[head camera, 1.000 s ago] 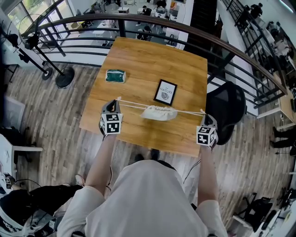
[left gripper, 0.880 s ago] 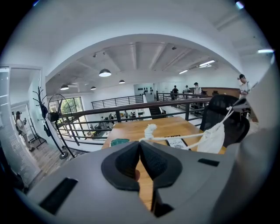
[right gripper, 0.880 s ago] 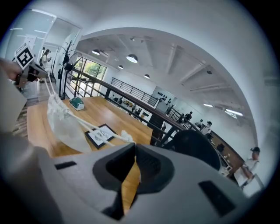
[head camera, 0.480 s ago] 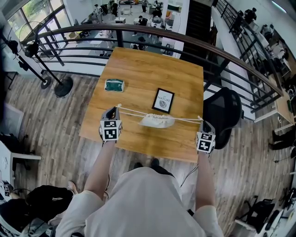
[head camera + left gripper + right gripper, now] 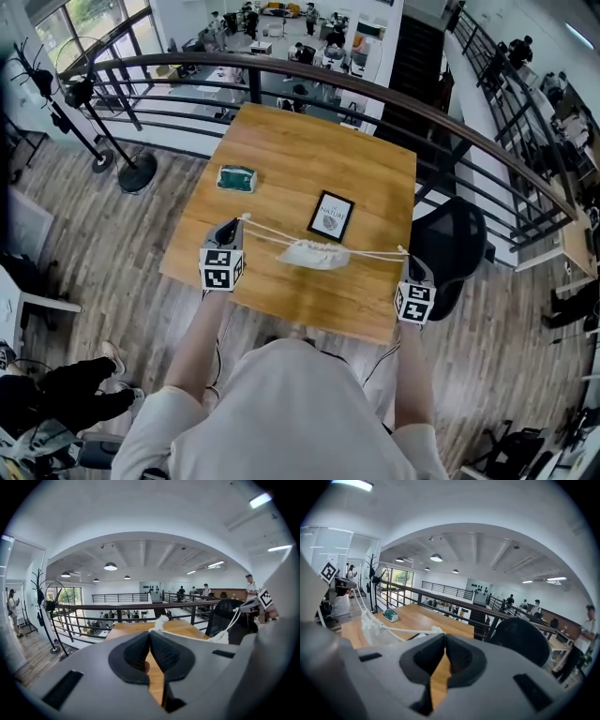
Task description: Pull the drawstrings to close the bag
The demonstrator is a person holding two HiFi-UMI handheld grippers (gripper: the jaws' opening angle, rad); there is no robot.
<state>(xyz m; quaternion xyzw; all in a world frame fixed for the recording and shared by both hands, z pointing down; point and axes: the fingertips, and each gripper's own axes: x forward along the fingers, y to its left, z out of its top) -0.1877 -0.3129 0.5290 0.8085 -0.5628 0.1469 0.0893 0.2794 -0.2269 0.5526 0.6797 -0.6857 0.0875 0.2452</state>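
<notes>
A small white drawstring bag [image 5: 315, 254] sits mid-table on the wooden table [image 5: 300, 150], its mouth gathered. White drawstrings [image 5: 270, 230] run taut from it to both sides. My left gripper [image 5: 237, 223] is shut on the left cord's knotted end [image 5: 161, 620], which pokes out past the tips of the left gripper [image 5: 150, 633]. My right gripper [image 5: 405, 254] is shut on the right cord's end [image 5: 436, 630], just beyond the tips of the right gripper [image 5: 444, 636]. From there the bag [image 5: 370, 623] hangs at the left. I cannot tell whether the bag touches the table.
A green sponge-like block [image 5: 234, 178] lies at the table's left. A black-framed card [image 5: 329, 215] lies just behind the bag. A black chair [image 5: 452, 242] stands off the table's right edge. A dark railing [image 5: 281, 70] curves behind, and a stand's round base [image 5: 136, 172] is on the floor at left.
Both grippers keep their hold and the cords stay taut. The right gripper sits slightly nearer to me than before, and the head view has shifted a little.
</notes>
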